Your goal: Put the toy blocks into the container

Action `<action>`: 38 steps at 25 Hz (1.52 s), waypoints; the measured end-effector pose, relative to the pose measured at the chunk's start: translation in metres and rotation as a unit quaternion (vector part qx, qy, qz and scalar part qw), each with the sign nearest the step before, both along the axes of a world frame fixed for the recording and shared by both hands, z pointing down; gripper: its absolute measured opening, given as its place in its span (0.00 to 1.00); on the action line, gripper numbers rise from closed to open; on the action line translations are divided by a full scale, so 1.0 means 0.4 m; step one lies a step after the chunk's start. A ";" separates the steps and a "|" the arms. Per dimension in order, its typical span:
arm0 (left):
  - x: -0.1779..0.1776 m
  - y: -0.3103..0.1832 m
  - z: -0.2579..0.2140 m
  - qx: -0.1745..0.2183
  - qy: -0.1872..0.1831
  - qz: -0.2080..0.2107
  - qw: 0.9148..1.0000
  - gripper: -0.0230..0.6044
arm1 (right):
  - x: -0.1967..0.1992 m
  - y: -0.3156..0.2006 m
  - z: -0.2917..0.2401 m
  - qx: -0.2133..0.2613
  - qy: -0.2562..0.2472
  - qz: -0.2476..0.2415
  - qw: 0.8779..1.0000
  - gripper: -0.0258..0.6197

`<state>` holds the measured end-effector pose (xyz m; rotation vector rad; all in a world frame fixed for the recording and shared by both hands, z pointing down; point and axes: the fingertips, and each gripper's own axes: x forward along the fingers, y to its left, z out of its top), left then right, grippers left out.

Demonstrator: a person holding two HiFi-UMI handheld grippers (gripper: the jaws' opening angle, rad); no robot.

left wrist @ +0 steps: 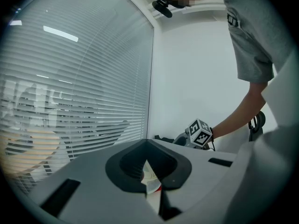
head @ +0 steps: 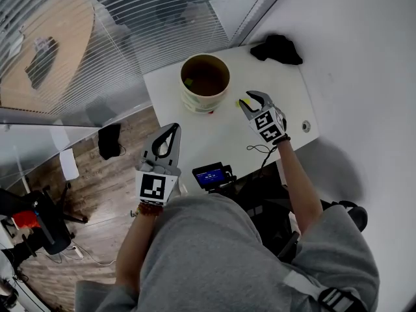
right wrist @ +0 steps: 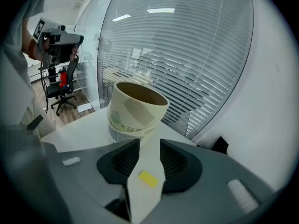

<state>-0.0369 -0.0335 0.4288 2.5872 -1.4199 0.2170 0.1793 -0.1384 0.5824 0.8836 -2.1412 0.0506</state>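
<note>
**Item:** small flat yellow rectangular toy block [right wrist: 148, 178].
**Location:** it lies flat on the white tabletop [head: 214, 138], near the container. It sits in the gap of the right gripper [right wrist: 149, 146], whose jaws stand half spread on either side, pads not touching it.
**Handling (judged):** light, rigid, probably smooth plastic, sturdy. It is low, so the jaws must come right down to the tabletop and close across its short width. It may skid if nudged.

**Destination:** cream paper bucket with green print [right wrist: 135, 111], upright with its mouth open. A green piece shows inside. It looks light and could tip if its rim is struck.

**Left gripper** [head: 173, 132]: jaw tips together, nothing held, by the table's left edge.

**Room:** bare tabletop between block and bucket. A black crumpled cloth [head: 277, 49] lies at the far corner, well apart. A small screen device [head: 211, 174] sits at the near edge. The wall is close on the right.
</note>
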 end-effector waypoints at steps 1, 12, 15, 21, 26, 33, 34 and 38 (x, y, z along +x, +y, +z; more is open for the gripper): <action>-0.001 -0.001 0.001 0.001 -0.002 0.000 1.000 0.03 | 0.003 -0.001 0.009 -0.004 0.002 0.000 1.000 0.27; -0.007 -0.013 0.010 0.005 -0.009 -0.003 1.000 0.03 | 0.032 -0.010 0.108 -0.048 0.015 0.014 0.999 0.27; -0.009 -0.012 0.013 -0.004 -0.006 -0.006 1.000 0.03 | 0.036 -0.008 0.130 -0.057 0.021 0.013 0.998 0.27; -0.013 -0.020 0.013 0.008 -0.013 -0.009 1.000 0.03 | 0.045 -0.010 0.165 -0.071 0.027 0.015 0.997 0.27; -0.005 -0.017 0.024 -0.014 -0.005 -0.008 1.000 0.03 | 0.047 -0.013 0.188 -0.078 0.030 0.015 0.996 0.27; -0.003 -0.029 0.024 -0.006 -0.010 -0.009 1.000 0.03 | 0.048 -0.019 0.200 -0.083 0.034 0.012 0.996 0.27; -0.002 -0.031 0.023 -0.004 -0.011 -0.009 1.000 0.03 | 0.050 -0.020 0.205 -0.085 0.036 0.011 0.996 0.27; 0.004 -0.035 0.028 -0.010 -0.012 -0.009 1.000 0.03 | 0.066 -0.028 0.234 -0.096 0.042 0.021 0.994 0.33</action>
